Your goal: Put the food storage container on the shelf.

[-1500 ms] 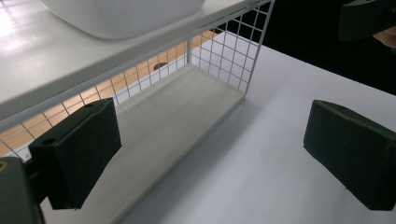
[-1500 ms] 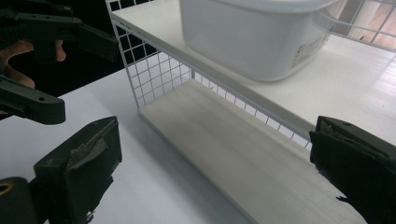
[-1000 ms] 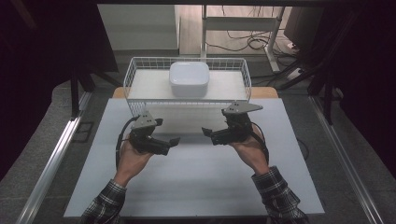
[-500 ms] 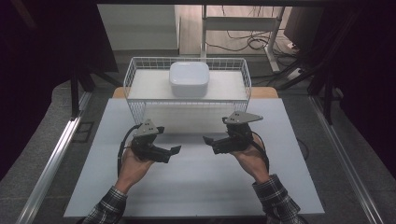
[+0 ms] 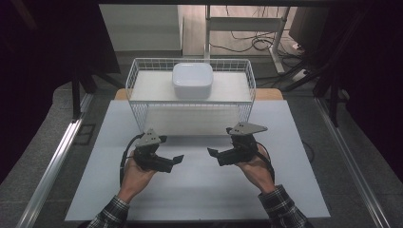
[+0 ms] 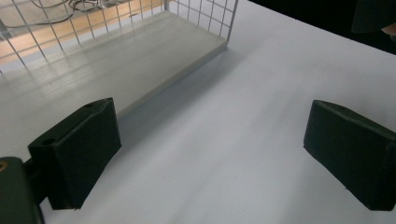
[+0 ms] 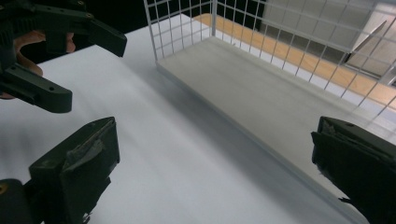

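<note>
High view: we see both tools over the white counter (image 5: 199,190), just in front of the wire basket (image 5: 190,114). Left tool (image 5: 177,159) and right tool (image 5: 212,153) point at each other w/ a small gap between the tips; neither touches the basket. A white box (image 5: 192,80) sits inside the basket, towards its back wall, well apart from both tools. Plaid sleeves come in at the bottom edge.

Left tool view: we look along the left tool (image 6: 210,158); jaws stand wide apart, nothing between them, bare counter (image 6: 243,93) below. The basket (image 6: 205,18) corner shows top left, near but not touching.

Right tool view: right tool (image 7: 210,172) is also spread wide, holding nothing. Basket (image 7: 261,42) is ahead and to the right, its floor empty in this part. The other hand's tool (image 7: 70,60) shows top left, jaws parted, over the counter (image 7: 154,154).
</note>
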Demonstrator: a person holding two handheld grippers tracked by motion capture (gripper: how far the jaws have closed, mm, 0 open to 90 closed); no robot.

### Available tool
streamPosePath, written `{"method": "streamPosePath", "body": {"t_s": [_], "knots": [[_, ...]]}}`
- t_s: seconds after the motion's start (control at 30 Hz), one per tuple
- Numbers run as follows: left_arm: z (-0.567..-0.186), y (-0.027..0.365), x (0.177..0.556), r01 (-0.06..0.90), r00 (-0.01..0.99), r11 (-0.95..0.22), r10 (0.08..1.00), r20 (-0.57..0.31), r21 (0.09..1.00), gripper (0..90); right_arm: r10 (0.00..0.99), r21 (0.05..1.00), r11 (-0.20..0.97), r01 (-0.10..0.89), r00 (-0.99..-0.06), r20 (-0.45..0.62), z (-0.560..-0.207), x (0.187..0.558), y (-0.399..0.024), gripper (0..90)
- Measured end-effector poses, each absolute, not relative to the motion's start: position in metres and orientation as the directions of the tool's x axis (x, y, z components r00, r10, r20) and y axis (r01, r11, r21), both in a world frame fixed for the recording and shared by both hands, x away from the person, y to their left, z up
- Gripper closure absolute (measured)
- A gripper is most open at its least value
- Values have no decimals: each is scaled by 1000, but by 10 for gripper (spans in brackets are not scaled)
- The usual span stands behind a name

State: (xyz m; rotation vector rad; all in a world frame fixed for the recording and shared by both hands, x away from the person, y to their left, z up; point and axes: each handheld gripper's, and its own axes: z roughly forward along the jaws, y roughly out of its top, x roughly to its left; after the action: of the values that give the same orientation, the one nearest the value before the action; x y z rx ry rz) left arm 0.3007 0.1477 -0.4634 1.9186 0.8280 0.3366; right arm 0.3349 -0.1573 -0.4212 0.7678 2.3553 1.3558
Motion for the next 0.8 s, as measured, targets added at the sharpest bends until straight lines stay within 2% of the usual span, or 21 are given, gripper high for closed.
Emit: {"method": "streamPosePath", "body": {"t_s": [0.3,0.8], "knots": [[-473,152,292,405,722,-288,684,-109,868,33,597,854,415,313,-802,4,-436,331,-168,0],[-491,162,275,432,700,-286,704,-118,855,33,608,865,408,293,-794,-18,-441,319,-179,0]]}}
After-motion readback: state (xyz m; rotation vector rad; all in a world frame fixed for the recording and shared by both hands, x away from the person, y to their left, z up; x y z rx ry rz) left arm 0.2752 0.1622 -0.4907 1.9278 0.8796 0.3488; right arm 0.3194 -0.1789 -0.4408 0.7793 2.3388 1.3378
